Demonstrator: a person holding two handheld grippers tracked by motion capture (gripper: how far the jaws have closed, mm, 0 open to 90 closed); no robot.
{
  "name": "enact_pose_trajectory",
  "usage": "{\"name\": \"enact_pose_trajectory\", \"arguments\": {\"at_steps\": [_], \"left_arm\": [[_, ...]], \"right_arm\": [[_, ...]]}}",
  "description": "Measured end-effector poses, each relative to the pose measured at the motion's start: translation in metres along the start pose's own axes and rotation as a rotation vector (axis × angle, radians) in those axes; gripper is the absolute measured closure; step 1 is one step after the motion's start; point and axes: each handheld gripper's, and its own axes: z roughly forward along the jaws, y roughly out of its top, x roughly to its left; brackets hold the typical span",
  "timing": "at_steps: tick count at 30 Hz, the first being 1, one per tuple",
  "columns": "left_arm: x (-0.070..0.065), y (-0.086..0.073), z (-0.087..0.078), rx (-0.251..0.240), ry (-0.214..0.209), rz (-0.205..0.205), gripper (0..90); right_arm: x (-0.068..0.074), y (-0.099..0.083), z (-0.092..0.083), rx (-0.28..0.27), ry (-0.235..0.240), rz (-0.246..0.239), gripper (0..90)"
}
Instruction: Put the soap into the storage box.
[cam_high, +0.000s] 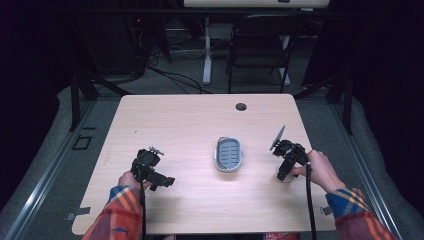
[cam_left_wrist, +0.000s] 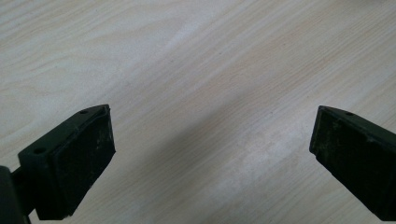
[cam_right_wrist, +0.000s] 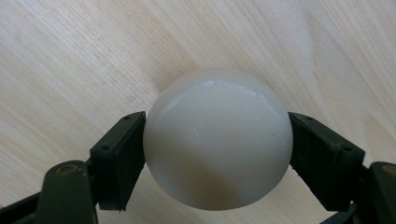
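The smooth, glossy white rounded object (cam_right_wrist: 217, 142) sits pinched between your right gripper (cam_right_wrist: 217, 154)'s jaws, low over the pale wooden table (cam_high: 190, 120) near its right edge. It looks rigid and slick, so grip across its widest part or it may squirt out. Your left gripper (cam_left_wrist: 212, 154) hangs spread and empty. A grey oval slotted dish (cam_high: 229, 154) lies between both grippers.

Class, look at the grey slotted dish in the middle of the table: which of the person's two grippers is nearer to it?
Right. The right gripper, clamped on a white rounded object, sits just right of the dish. The left gripper rests farther off to its left, open.
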Motion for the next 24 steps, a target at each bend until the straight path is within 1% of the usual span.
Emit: {"name": "enact_pose_trajectory", "arguments": {"at_steps": [2,3,4,5,6,7,9,11,12,13,14,15,16,18,19,23,24], "left_arm": [[0.0,0.0,0.0,-0.002,0.001,0.001,0.0],[0.0,0.0,0.0,0.0,0.001,0.0,0.0],[0.0,0.0,0.0,0.001,0.001,0.0,0.0],[0.0,0.0,0.0,0.001,0.001,0.001,0.0],[0.0,0.0,0.0,0.003,-0.001,0.001,0.0],[0.0,0.0,0.0,0.002,0.0,0.001,0.0],[0.0,0.0,0.0,0.002,0.0,0.0,0.0],[0.0,0.0,0.0,0.001,0.0,0.001,0.0],[0.0,0.0,0.0,0.001,0.0,0.001,0.0],[0.0,0.0,0.0,0.001,0.0,0.002,0.0],[0.0,0.0,0.0,0.002,0.0,0.002,0.0],[0.0,0.0,0.0,0.003,0.0,0.002,0.0],[0.0,0.0,0.0,0.003,0.0,0.002,0.0],[0.0,0.0,0.0,0.002,-0.001,0.002,0.0],[0.0,0.0,0.0,0.003,-0.001,0.002,0.0],[0.0,0.0,0.001,0.003,0.001,0.002,0.0],[0.0,0.0,0.0,0.002,0.001,0.002,0.0]], "right_arm": [[0.0,0.003,-0.001,0.01,-0.006,-0.012,22.9],[0.0,0.003,-0.002,0.005,-0.009,-0.008,22.9],[0.001,0.004,-0.002,-0.011,-0.001,0.003,22.9],[0.0,0.006,-0.005,0.025,-0.011,-0.028,22.9],[0.001,0.007,-0.005,0.003,-0.002,-0.012,22.9],[0.001,0.008,-0.006,0.005,-0.008,-0.022,22.9],[0.001,0.01,-0.007,0.004,-0.011,-0.022,22.9],[0.001,0.013,-0.009,0.012,-0.017,-0.037,22.9],[0.001,0.014,-0.009,0.008,-0.009,-0.031,22.9],[0.002,0.015,-0.01,0.002,-0.013,-0.034,22.9],[0.001,0.016,-0.011,0.012,-0.013,-0.049,22.9],[0.002,0.017,-0.012,0.014,-0.01,-0.044,22.9],[0.002,0.019,-0.012,0.002,-0.012,-0.046,22.9],[0.002,0.021,-0.013,0.004,-0.014,-0.048,22.9],[0.002,0.023,-0.014,0.015,-0.017,-0.052,22.9],[0.003,0.028,-0.017,0.0,-0.015,-0.063,22.9],[0.003,0.03,-0.018,0.008,-0.013,-0.063,22.9]]}}
